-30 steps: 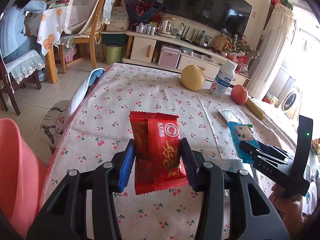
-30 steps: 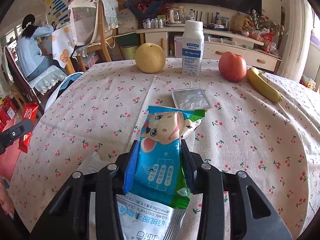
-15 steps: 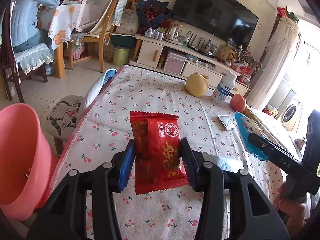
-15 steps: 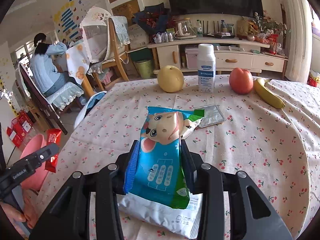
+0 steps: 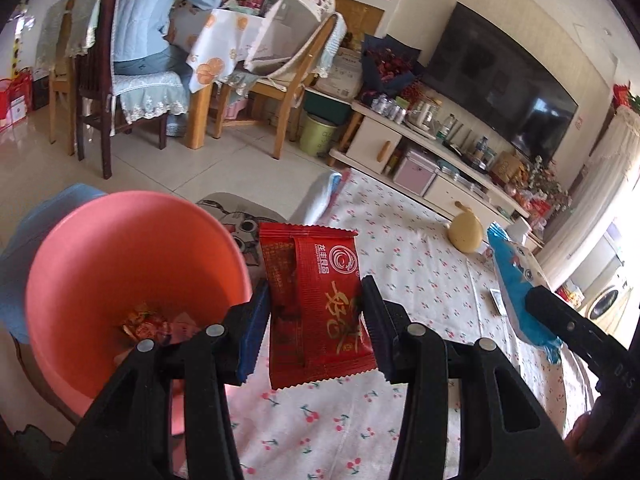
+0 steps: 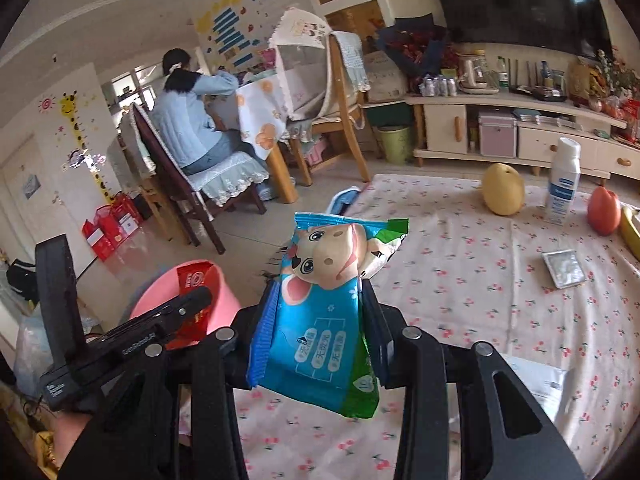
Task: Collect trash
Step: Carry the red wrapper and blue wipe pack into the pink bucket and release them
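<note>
My left gripper [image 5: 316, 316] is shut on a red snack wrapper [image 5: 316, 304], held upright beside the rim of a pink bin [image 5: 132, 280] at the table's left edge. Some wrappers lie at the bin's bottom. My right gripper [image 6: 320, 332] is shut on a blue cartoon wipes packet [image 6: 320, 320], lifted above the cherry-print tablecloth [image 6: 480, 300]. The right wrist view shows the left gripper [image 6: 192, 304] with the red wrapper [image 6: 196, 280] over the pink bin [image 6: 224, 296]. The blue packet [image 5: 516, 280] also shows at the right of the left wrist view.
On the table stand a yellow pear [image 6: 502, 194], a white bottle [image 6: 562, 192], a red apple [image 6: 604, 210], a banana [image 6: 632, 228] and a silver foil packet [image 6: 564, 268]. A white bag [image 6: 536, 384] lies near me. A person [image 6: 188, 120] sits at another table.
Both grippers have swung left and risen toward the pink bin, carrying their wrappers. The bin now fills the lower left of the left wrist view and its inside shows.
</note>
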Demonstrator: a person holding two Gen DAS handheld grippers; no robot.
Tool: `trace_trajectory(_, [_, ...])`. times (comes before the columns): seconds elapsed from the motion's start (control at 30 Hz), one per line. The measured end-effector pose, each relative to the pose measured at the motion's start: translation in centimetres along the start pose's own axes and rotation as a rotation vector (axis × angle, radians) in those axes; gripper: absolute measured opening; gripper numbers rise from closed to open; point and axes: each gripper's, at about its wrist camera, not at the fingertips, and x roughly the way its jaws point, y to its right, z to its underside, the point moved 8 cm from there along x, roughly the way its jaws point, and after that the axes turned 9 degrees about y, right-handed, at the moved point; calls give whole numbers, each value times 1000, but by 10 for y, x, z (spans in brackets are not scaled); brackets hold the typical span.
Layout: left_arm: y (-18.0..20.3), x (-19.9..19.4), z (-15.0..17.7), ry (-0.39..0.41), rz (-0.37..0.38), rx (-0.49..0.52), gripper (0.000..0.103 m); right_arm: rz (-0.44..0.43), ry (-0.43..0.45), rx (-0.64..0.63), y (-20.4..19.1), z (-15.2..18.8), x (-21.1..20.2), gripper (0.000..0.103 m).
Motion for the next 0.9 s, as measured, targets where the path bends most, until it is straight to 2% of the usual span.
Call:
trace_trajectory(0.2, [-75, -4, -26, 38, -135, -130, 47, -141, -57, -73, -91, 3, 40, 41])
trace_trajectory(0.43, [-144, -4, -36, 39, -262, -280, 47, -223, -143, -143, -166, 24, 98, 42])
trace_trajectory(0.5, [-156, -1, -36, 27, -277, -318, 47, -235, -170, -154, -173, 33, 112, 44])
trace_trajectory(0.57, [-164, 3, -36, 16, -295, -334, 53, -243, -205, -175, -178, 43, 126, 47])
trace_trajectory(0.63, [-169, 5, -37, 15, -310, -339, 67, -219, -218, -185, -177, 49, 134, 57])
trace_trajectory(0.67, [-169, 4, -38, 25, -319, -337, 68, -217, -217, -173, -174, 51, 133, 62])
trace_trajectory(0.73, [-169, 3, -40, 47, -334, -320, 74, -209, -201, -148, -166, 48, 129, 76])
trace_trajectory(0.8, [-163, 4, -42, 67, -343, -286, 78, -186, -175, -140, -153, 42, 120, 83])
trace_trajectory(0.9, [-145, 8, -43, 77, -313, -216, 82, -151, -158, -133, -134, 37, 108, 89])
